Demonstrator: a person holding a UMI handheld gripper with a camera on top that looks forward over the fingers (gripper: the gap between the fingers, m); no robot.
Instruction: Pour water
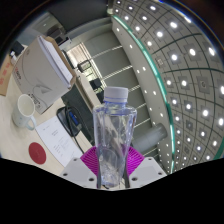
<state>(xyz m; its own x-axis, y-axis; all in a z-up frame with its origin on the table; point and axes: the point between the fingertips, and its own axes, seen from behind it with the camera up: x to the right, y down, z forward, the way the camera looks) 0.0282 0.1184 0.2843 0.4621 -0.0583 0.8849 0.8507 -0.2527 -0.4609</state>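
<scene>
A clear plastic water bottle (114, 135) with a white cap stands upright between my fingers, lifted high so the ceiling shows behind it. My gripper (112, 163) is shut on the bottle, with the magenta pads (92, 160) pressing its lower body from both sides. A white cup (26, 110) stands on the table well off to the left of the bottle, beyond the fingers. Whether the bottle holds water I cannot tell.
A white table (70, 145) lies to the left, with a red round spot (38, 152) near its edge and a dark object (70, 120) beside the bottle. White desks and boxes (45, 65) stand farther back. A ceiling with rows of spotlights (175, 60) fills the right side.
</scene>
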